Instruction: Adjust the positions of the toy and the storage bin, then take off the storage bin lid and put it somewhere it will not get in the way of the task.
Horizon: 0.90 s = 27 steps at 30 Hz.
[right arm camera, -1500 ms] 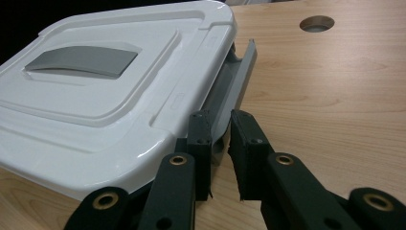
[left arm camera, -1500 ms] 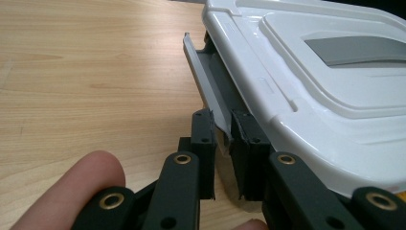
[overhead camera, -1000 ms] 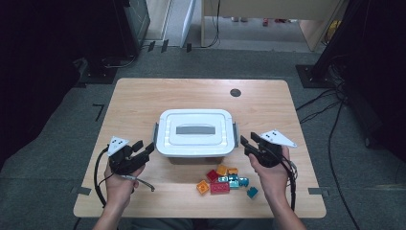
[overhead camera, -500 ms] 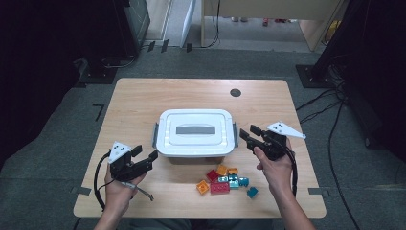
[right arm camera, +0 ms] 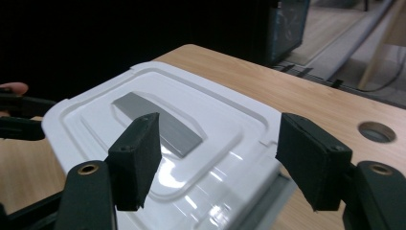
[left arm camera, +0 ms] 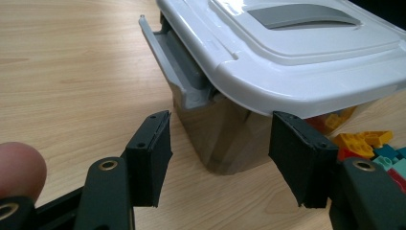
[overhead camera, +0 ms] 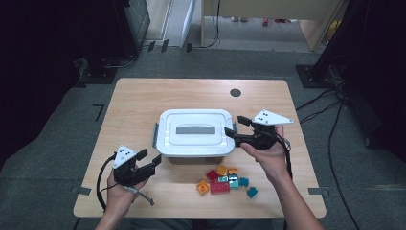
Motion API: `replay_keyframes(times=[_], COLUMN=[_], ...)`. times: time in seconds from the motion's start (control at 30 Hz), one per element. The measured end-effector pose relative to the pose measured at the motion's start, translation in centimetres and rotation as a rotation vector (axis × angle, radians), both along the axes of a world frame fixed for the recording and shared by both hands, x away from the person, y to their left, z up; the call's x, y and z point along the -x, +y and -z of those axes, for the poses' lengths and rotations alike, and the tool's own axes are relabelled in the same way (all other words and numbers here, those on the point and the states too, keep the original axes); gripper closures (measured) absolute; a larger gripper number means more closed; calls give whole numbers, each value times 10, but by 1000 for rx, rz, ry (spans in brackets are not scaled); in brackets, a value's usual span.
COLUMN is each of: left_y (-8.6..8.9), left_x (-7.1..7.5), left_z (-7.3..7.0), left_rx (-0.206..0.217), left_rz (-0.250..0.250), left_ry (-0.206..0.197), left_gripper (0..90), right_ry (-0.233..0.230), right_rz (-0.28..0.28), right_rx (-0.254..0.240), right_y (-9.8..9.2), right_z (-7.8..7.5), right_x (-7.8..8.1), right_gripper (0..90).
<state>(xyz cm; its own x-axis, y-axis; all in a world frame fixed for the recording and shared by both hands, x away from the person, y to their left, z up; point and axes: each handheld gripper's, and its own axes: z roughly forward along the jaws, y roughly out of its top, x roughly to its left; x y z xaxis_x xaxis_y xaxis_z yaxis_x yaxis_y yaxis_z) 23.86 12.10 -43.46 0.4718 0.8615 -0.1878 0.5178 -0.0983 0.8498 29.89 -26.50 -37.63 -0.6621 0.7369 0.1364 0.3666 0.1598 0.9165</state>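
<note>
Here the right claw (overhead camera: 235, 127), its jaws just opening with nothing between them, hovers at the right edge of the white-lidded box (overhead camera: 195, 132) in mid-frame. The left claw (overhead camera: 148, 160) gapes empty, its jaws just narrowed, at the box's lower-left corner. Coloured bricks (overhead camera: 225, 180) lie on the counter (overhead camera: 143, 100) just below the box.

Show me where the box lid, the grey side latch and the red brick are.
Box lid (overhead camera: 196, 125): high view, on its white top.
Grey side latch (left arm camera: 179, 67): left gripper view, on its open flap.
Red brick (overhead camera: 219, 188): high view, on its studded top.

Bare table (overhead camera: 143, 103) lies around the box (overhead camera: 194, 132) (toy bricks (overhead camera: 225, 179) crowd its near side).
</note>
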Motion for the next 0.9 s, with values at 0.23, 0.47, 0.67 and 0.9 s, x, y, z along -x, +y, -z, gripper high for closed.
replay_keyframes(times=[0.23,0.47,0.67,0.9], left_y=[-1,-2,-2,-8], left_x=[0,-1,-1,-1], left_z=[-1,-1,1,1], left_rx=[-2,-2,-28,-45], left_rz=[5,14,35,54], left_ry=[-4,-1,6,-7], left_gripper=[421,444,472,482], right_ry=[-58,-77,-64,-42], right_rz=[-101,-177,-270,-331], right_rx=[33,94,118,118], right_y=[21,31,41,50], right_z=[-9,-4,-1,3], right_x=[-14,-35,-44,-47], right_gripper=[430,514,512,519])
